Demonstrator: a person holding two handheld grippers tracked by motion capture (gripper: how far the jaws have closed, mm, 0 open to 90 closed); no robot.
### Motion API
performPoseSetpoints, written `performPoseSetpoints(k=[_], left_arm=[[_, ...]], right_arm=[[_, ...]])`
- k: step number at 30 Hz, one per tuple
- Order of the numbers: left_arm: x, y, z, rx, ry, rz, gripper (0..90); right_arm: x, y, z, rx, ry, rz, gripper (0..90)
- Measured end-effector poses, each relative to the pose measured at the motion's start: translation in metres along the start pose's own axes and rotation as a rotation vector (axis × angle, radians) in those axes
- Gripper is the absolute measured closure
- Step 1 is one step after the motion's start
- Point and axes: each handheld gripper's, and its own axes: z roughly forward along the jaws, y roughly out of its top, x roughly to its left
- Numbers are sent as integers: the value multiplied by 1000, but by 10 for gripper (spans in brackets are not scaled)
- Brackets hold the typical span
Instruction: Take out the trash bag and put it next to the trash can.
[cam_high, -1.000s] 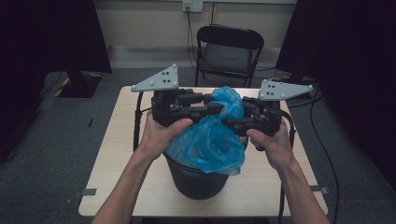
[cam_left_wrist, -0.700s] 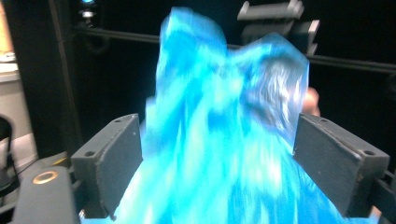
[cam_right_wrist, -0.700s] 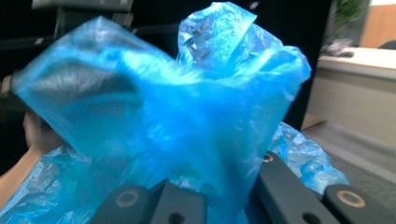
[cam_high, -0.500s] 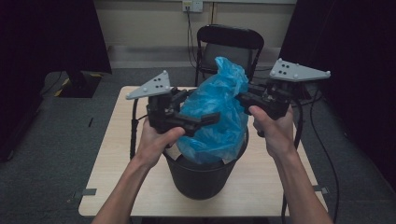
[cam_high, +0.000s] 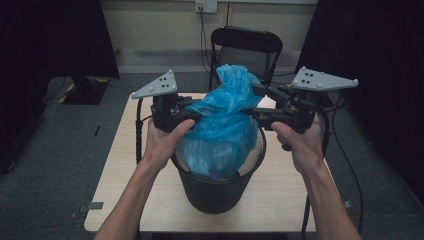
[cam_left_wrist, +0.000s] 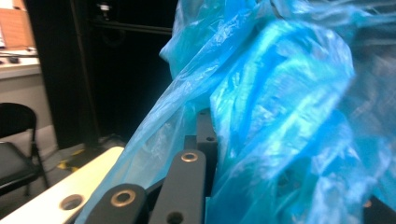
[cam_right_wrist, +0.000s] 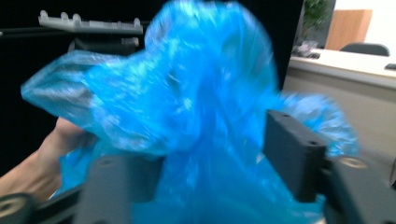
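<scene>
One blue bag (cam_high: 222, 125), one black bin (cam_high: 215, 187), one table (cam_high: 280, 200), one chair (cam_high: 245, 47), two hand-held grippers.

Both forearms reach up from the bottom edge, hands level with each other, each wrapped around a gripper and pointing it inward at the other. Left gripper (cam_high: 192, 114): jaws just closed, pinched together on the bag (cam_high: 225, 125). Right gripper (cam_high: 257, 102): jaws just opened, standing apart with the film loose between them.

Dim room, grey carpet floor (cam_high: 60, 150), black folding chair (cam_high: 245, 50), cream wall (cam_high: 160, 30), black curtains (cam_high: 50, 40)
</scene>
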Motion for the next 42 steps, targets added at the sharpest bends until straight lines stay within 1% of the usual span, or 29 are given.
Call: performPoseSetpoints(k=[2, 3, 4, 5, 6, 8, 9, 11, 12, 14, 15, 18, 20, 22, 23, 24, 26, 27, 30, 31, 32, 33, 34, 35, 36, 37, 39, 40, 42], left_arm=[[3, 2, -3, -10, 23, -10, 869], [5, 3, -4, -20, 23, -22, 869], [6, 4, -4, -27, 10, -30, 869], [5, 4, -3, -25, 8, -22, 869], [4, 5, -2, -25, 2, -19, 869], [-2, 7, 2, -23, -15, -4, 869], [-4, 8, 5, -27, -27, -6, 868], [-10, 12, 12, -26, -44, 1, 868], [-12, 14, 14, -27, -50, 6, 867], [-15, 19, 17, -26, -68, 10, 867], [-16, 21, 18, -24, -66, 18, 867], [-17, 25, 18, -24, -68, 17, 868], [-16, 23, 20, -35, -97, 7, 869], [-15, 22, 22, -51, -115, 5, 869], [-15, 21, 24, -55, -124, -1, 869], [-15, 21, 24, -55, -124, -1, 870], [-16, 20, 25, -38, -128, 9, 869], [-16, 20, 25, -38, -128, 9, 868], [-15, 20, 24, -30, -130, 12, 865], [-15, 19, 25, -26, -130, 8, 855], [-14, 18, 25, -29, -130, 6, 848], [-14, 18, 25, -29, -130, 6, 826], [-12, 17, 25, -27, -121, -4, 789], [-12, 17, 25, -27, -121, -4, 756], [-11, 17, 24, -24, -111, -7, 720], [-10, 17, 21, -24, -80, -5, 679], [-9, 17, 19, -27, -60, -6, 606], [-9, 17, 19, -27, -60, -6, 556], [-6, 18, 17, -23, -19, -16, 439]], right_arm=[[-1, -6, -2, -15, 52, 26, 267], [-2, -8, -2, -27, 90, 43, 239], [-2, -10, -2, -32, 113, 49, 208], [-2, -13, 1, -29, 140, 53, 163], [-1, -15, 4, -12, 139, 54, 153], [0, -17, 11, -6, 124, 47, 134], [0, -19, 15, -4, 131, 51, 121], [0, -21, 25, 4, 171, 59, 119], [1, -22, 31, 24, 188, 51, 119], [5, -24, 38, 69, 191, 38, 119], [6, -26, 41, 90, 192, 25, 123], [5, -31, 44, 114, 179, 9, 144], [3, -32, 44, 118, 183, 5, 149], [4, -31, 46, 125, 186, -4, 198], [5, -30, 49, 135, 170, -16, 302], [5, -30, 50, 138, 159, -28, 360], [2, -32, 51, 143, 171, -23, 494], [2, -32, 51, 143, 171, -23, 494], [-2, -36, 49, 142, 201, -10, 681], [-4, -37, 49, 140, 212, -7, 767], [-4, -37, 50, 139, 210, -2, 796], [-4, -37, 50, 139, 210, -2, 796], [-5, -37, 51, 142, 206, -2, 827], [-5, -37, 51, 142, 206, -2, 827], [-7, -38, 52, 143, 207, -3, 840], [-8, -38, 52, 135, 200, -1, 844], [-10, -38, 53, 124, 194, 8, 848], [-10, -38, 53, 124, 194, 8, 848], [-14, -38, 52, 104, 185, 21, 850]])
